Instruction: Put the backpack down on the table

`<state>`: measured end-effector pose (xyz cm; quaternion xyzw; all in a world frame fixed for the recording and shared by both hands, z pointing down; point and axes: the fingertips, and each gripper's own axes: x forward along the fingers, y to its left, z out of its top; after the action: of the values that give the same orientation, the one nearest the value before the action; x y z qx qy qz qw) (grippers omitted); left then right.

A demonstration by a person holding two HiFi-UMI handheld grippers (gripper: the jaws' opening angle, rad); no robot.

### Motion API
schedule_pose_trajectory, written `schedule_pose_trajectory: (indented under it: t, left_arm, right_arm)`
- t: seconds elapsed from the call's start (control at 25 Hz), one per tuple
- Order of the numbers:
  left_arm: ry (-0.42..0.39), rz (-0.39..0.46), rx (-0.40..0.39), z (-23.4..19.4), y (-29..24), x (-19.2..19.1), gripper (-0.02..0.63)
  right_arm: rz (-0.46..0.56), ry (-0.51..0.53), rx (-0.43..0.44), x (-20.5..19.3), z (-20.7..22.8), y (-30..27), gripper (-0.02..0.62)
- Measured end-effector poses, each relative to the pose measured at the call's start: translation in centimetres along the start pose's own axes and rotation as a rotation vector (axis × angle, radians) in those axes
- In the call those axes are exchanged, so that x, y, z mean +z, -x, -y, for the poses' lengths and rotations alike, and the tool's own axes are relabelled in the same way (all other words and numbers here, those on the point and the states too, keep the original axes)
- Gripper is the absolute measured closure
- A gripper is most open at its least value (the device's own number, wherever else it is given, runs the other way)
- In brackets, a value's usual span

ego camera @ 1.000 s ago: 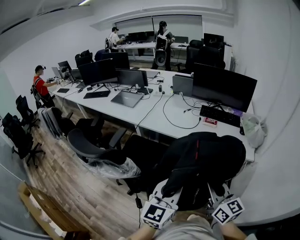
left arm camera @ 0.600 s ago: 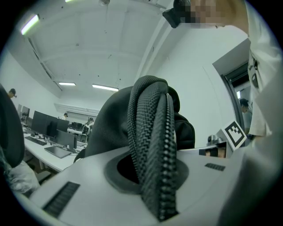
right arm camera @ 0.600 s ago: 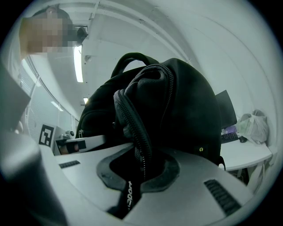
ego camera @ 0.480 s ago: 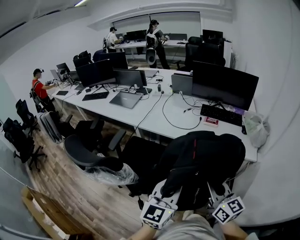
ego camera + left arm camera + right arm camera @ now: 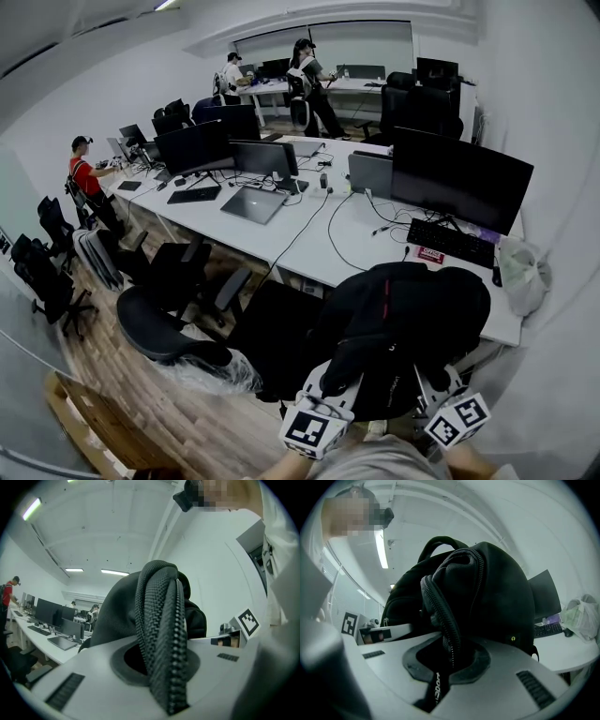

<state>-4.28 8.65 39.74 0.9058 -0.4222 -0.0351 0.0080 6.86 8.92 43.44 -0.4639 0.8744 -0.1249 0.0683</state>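
Across the room, looking down on a long white table (image 5: 352, 246) crowded with screens and cables. Standing at its near corner and holding a black backpack (image 5: 403, 323) up in the air, with its bulk overlapping the table's edge in the head view and not seen resting on the top. Seeing beyond it, on the table, a big dark monitor (image 5: 461, 178), then a black keyboard (image 5: 448, 241) just in front of that, then a crumpled plastic bag (image 5: 525, 281) at the right end. Gripping the backpack from below with both tools. Clamping the left hand-held gripper (image 5: 161, 667) on a thick ribbed fold of the backpack's zipped edge, jaws pressed close on either side of it. Keeping the right hand-held gripper (image 5: 444, 660) closed in the same way on a zipper edge (image 5: 440, 616), with a strap running down through the jaws.
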Motion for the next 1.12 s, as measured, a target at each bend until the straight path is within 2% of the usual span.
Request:
schedule_pose_trajectory:
  t: [0.56,1.12]
  left_arm:
    - [-0.004,-0.002,0.050,-2.5,-10.8,-0.2,0.569]
    - [-0.025,0.020,0.109,-3.9,-16.5,-0.2,0.569]
  right_arm:
    - [-0.005,-0.003,0.060,3.0,9.4,-5.9,0.566]
    - [-0.020,0.014,0.113,5.0,14.4,-8.9,0.566]
